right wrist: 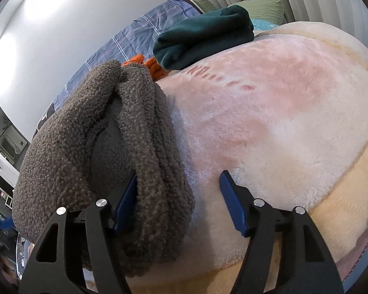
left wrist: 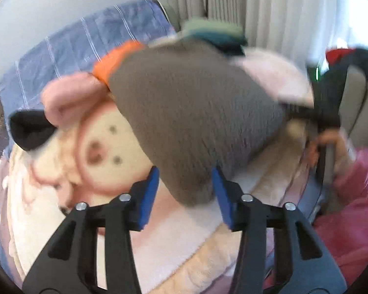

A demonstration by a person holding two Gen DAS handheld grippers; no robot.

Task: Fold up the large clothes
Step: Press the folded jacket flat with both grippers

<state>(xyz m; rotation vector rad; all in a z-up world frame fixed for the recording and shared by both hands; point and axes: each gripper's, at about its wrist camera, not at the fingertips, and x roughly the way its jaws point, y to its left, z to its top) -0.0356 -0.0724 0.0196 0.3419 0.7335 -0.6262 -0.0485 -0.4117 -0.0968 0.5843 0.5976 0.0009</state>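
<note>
Bed under plush blanket (right wrist: 282,122), grey fleece (right wrist: 85,134), folded green garment (right wrist: 203,36)

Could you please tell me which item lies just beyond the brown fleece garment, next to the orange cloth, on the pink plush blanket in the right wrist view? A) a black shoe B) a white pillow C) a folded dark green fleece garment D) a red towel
C: a folded dark green fleece garment rests on the pink plush blanket, beside the orange cloth and past the brown fleece garment.
</note>
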